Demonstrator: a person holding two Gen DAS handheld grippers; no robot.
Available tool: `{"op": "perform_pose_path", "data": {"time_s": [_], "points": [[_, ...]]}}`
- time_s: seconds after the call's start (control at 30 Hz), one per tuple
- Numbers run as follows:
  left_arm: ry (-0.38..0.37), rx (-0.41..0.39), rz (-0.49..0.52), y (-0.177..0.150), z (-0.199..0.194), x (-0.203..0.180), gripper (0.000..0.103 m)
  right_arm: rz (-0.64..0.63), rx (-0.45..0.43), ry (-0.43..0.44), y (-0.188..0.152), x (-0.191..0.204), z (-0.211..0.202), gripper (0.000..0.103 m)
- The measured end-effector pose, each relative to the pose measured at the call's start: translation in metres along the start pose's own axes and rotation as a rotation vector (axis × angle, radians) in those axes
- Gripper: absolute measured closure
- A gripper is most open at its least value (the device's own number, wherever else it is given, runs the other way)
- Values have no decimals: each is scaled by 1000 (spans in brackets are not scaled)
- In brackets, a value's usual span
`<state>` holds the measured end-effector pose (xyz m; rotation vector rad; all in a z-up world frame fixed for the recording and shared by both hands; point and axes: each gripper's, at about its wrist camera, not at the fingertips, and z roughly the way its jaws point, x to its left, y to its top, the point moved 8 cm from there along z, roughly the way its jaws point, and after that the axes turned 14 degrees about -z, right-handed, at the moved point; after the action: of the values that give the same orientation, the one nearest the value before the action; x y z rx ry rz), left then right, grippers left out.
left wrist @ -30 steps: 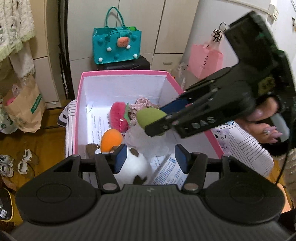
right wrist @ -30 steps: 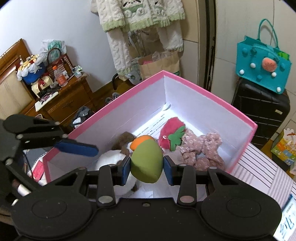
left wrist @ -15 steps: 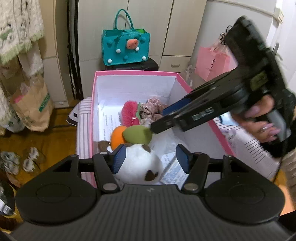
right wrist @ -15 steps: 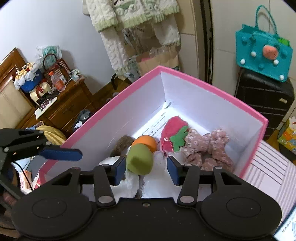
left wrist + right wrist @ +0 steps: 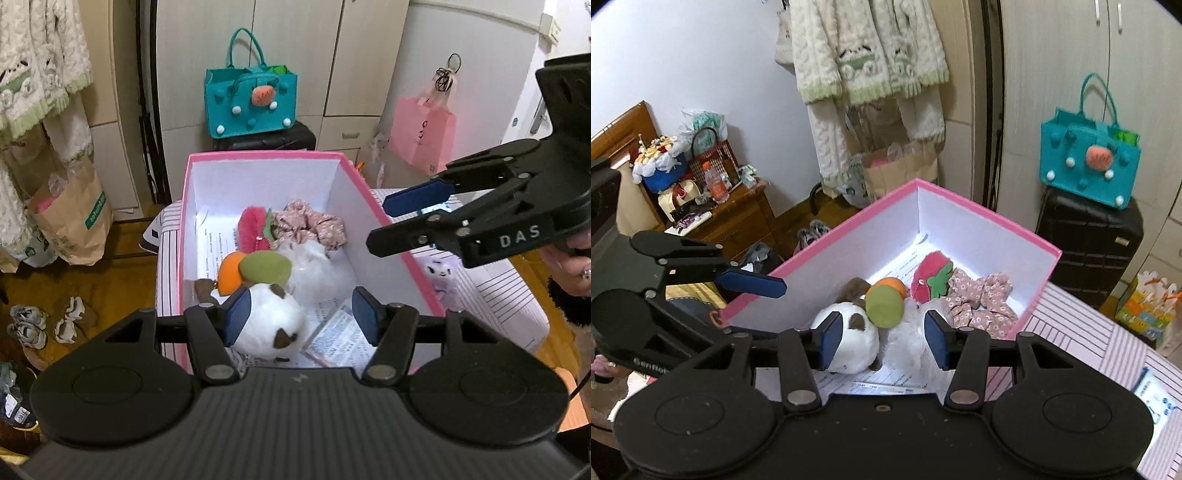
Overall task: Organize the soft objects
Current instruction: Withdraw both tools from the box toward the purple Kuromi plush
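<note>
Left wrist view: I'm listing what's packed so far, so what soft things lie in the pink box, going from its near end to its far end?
White plush with brown patches → green and orange plush → red strawberry plush and pink floral fabric piece, side by side at the far end of the pink box.

- A teal felt tote bag with white pom-poms stands on a black hard-shell suitcase.
- A pink paper gift bag hangs against the pale cupboard doors.
- A brown paper shopping bag sits on the wooden floor.
- Cream knitted garments hang above.
</note>
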<state>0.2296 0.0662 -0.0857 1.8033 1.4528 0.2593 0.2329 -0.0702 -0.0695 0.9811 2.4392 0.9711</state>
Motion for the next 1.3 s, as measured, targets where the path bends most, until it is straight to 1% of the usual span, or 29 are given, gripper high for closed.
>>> {"op": "perform_pose_path", "data": {"time_s": [0.23,0.4,0.5,0.57,0.73,0.83,1.1,1.3], "points": [[-7,-24,52,-9,-29,-26,41,-35,-41,-39,-6,14,-41,48],[-22,-36,80,-22,-47,-45,36,-53,-46,-67,-16,26,-67,48],[-9,-52,116,-30,-58,-54,34,-69,-49,-84,-25,34,-82,48],[-3,-56,134,-35,-63,-61,31,-67,-52,-95,-30,37,-90,48],[-47,-20,148,-47,-72,-79,28,-68,-55,-125,-45,44,-109,45],[-66,0,165,-53,-77,-90,26,-71,-50,-128,-56,48,-119,45],[-64,12,204,-66,-82,-115,19,-69,-42,-167,-93,51,-149,43],[-91,53,225,-78,-70,-139,16,-39,-36,-176,-129,49,-162,43]]}}
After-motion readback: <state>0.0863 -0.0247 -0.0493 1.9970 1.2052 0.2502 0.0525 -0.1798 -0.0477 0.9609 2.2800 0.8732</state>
